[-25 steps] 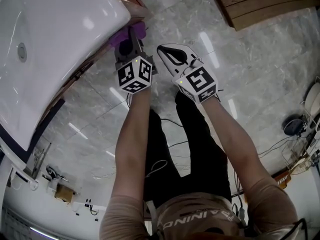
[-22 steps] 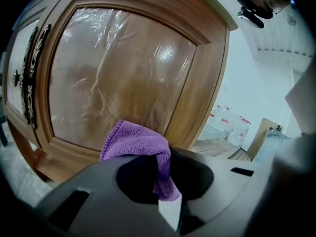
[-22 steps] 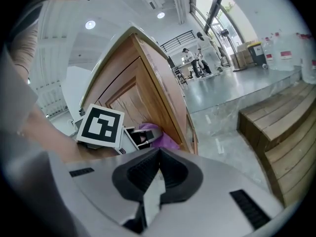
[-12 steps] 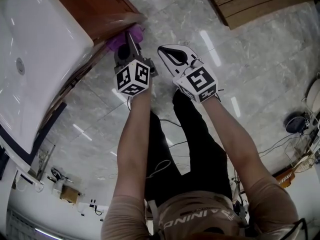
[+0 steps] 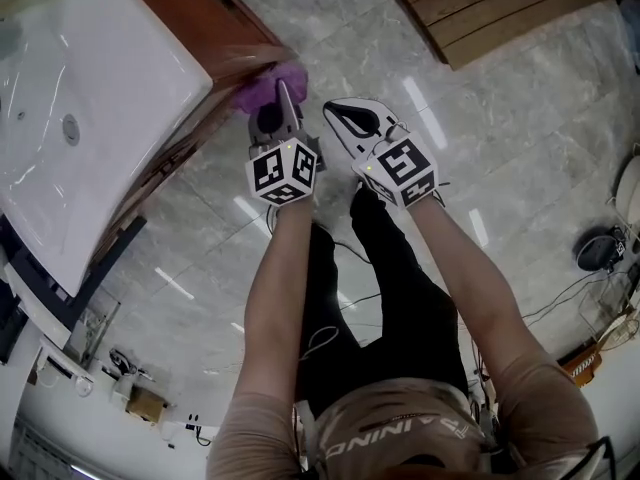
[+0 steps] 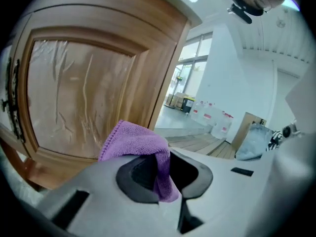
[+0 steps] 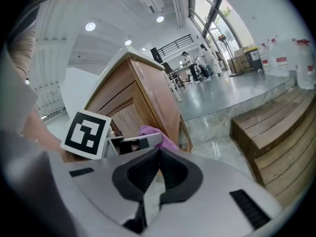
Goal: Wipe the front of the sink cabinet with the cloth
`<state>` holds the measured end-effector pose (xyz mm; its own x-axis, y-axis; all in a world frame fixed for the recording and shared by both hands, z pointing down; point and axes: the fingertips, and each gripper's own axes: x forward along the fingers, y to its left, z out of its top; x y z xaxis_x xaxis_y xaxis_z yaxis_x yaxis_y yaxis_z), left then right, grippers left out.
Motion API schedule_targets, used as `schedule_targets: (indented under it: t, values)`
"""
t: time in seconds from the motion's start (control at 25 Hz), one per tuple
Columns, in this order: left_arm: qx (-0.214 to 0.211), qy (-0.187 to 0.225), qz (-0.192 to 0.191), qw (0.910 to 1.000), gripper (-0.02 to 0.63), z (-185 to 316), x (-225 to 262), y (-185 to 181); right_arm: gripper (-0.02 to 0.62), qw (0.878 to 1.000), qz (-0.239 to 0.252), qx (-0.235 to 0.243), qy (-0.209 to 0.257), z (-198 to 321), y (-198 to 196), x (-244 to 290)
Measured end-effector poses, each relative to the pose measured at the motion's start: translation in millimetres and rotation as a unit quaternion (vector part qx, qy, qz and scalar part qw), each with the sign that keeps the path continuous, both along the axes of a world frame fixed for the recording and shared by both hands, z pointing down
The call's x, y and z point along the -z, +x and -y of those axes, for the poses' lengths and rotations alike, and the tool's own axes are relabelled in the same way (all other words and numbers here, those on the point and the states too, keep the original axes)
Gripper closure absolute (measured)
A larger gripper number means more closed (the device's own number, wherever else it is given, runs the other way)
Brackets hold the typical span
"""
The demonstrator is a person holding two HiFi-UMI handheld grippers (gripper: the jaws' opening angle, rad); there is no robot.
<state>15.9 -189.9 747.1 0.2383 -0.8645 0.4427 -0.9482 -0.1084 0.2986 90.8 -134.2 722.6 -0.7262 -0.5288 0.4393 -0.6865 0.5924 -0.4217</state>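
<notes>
The purple cloth (image 5: 268, 90) is pressed against the wooden front of the sink cabinet (image 5: 205, 18), low and near its right corner. My left gripper (image 5: 284, 98) is shut on the cloth. In the left gripper view a fold of the cloth (image 6: 138, 139) hangs down between the jaws, and the cabinet door panel (image 6: 84, 83) is close ahead of my left gripper (image 6: 161, 157). My right gripper (image 5: 338, 108) hovers just right of the left one over the floor, shut and empty. From my right gripper (image 7: 157, 154) I see the cloth (image 7: 160, 136) and the cabinet (image 7: 143, 95).
The white sink top (image 5: 80, 118) overhangs the cabinet at the left. A wooden stepped platform (image 5: 500, 8) lies at the upper right on the marble floor. Cables and a dark round object (image 5: 592, 250) sit at the right edge. The person's legs are below the grippers.
The left gripper and cloth have slid along the cabinet front toward its right corner. The right gripper has stayed beside it, still shut.
</notes>
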Motion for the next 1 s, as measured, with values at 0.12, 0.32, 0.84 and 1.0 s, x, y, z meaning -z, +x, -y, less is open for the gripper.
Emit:
schedule_targets:
  t: [0.12, 0.32, 0.84, 1.0]
  values:
    - [-0.025, 0.008, -0.006, 0.9996, 0.569, -18.1, 25.7, 6.0, 0.584, 1.000, -0.010, 0.002, 0.006, -7.9, -4.6, 18.2]
    - [-0.037, 0.003, -0.027, 0.9990, 0.569, -48.8, 70.2, -7.5, 0.584, 1.000, -0.027, -0.007, 0.009, -26.1, -12.9, 56.4]
    - [-0.078, 0.012, 0.009, 0.9968, 0.569, -157.0, 232.1, -52.4, 0.584, 0.997, -0.027, 0.056, 0.037, -106.2, -64.2, 219.8]
    - [-0.087, 0.022, 0.016, 0.9959, 0.569, -181.7, 274.9, -62.7, 0.584, 0.997, -0.029, 0.063, 0.045, -126.2, -72.9, 261.5]
